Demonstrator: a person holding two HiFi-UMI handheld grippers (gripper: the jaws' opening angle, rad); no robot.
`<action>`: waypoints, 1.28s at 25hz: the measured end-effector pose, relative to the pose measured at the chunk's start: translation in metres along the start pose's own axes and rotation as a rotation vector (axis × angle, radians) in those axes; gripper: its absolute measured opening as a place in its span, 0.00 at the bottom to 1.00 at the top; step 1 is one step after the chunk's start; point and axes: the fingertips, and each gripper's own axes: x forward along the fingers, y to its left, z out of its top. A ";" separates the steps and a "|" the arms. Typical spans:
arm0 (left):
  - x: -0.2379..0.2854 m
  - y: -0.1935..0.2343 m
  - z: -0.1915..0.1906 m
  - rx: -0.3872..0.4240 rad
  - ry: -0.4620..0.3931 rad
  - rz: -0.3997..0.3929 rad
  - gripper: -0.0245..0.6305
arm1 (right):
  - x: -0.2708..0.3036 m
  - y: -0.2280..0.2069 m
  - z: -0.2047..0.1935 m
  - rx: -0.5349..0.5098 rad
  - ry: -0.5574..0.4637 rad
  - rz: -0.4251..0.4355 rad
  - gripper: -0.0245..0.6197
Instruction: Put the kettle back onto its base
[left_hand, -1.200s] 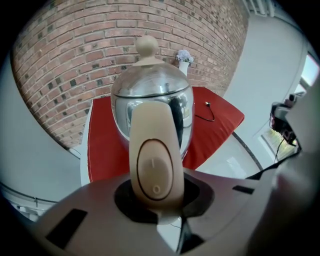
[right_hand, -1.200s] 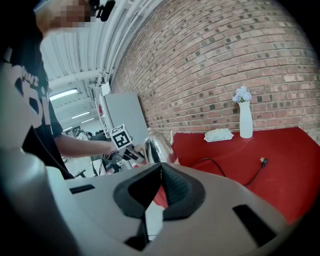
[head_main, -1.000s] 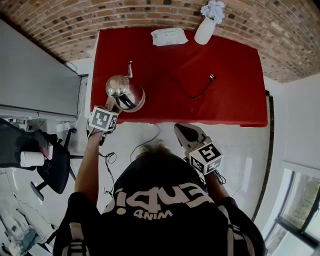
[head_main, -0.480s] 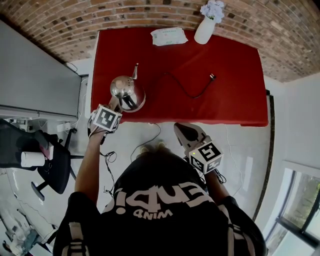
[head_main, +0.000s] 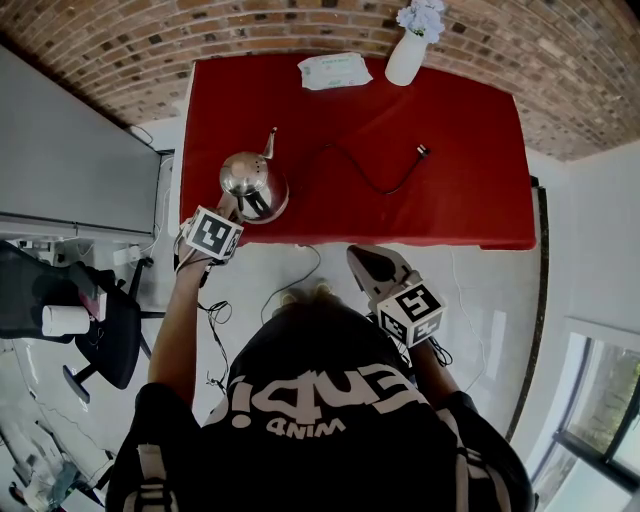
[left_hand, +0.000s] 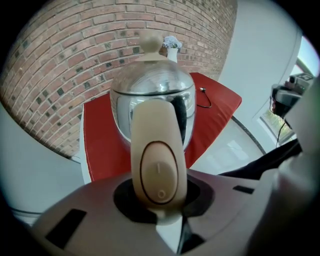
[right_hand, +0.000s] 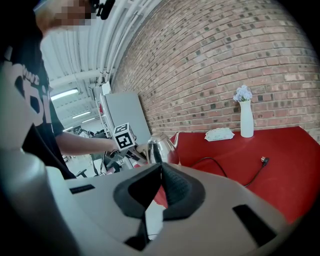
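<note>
The shiny steel kettle (head_main: 253, 185) stands near the front left corner of the red table (head_main: 460, 200), spout toward the brick wall. Whatever lies under it is hidden, so I see no separate base. My left gripper (head_main: 234, 207) reaches down onto its cream handle (left_hand: 159, 150). The jaws have just opened slightly, with the handle and its rocker switch still pinched between them. The kettle body (left_hand: 151, 100) fills the left gripper view. My right gripper (head_main: 366, 262) hangs off the table's front edge, shut and empty (right_hand: 161, 167). In the right gripper view the kettle (right_hand: 161, 147) appears beside the left gripper.
A black cord (head_main: 370, 180) with a plug (head_main: 422, 152) trails across the table's middle. At the back stand a white vase with flowers (head_main: 408, 55) and a wipes pack (head_main: 335, 72). A grey cabinet (head_main: 70, 150) and an office chair (head_main: 90, 320) are on the left.
The kettle has sunk lower and looks smaller now, and its spout has swung slightly to the right. The left marker cube shifted a little with it. The right gripper has stayed put.
</note>
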 end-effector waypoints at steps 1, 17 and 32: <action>-0.001 0.000 -0.001 0.001 0.005 0.002 0.14 | 0.000 0.000 0.000 -0.001 0.000 0.001 0.07; -0.001 -0.011 -0.005 0.024 -0.022 -0.064 0.28 | -0.004 0.005 -0.004 -0.011 -0.011 0.005 0.07; -0.009 -0.009 -0.007 -0.018 -0.071 -0.034 0.38 | -0.013 0.013 -0.007 -0.007 -0.009 0.001 0.07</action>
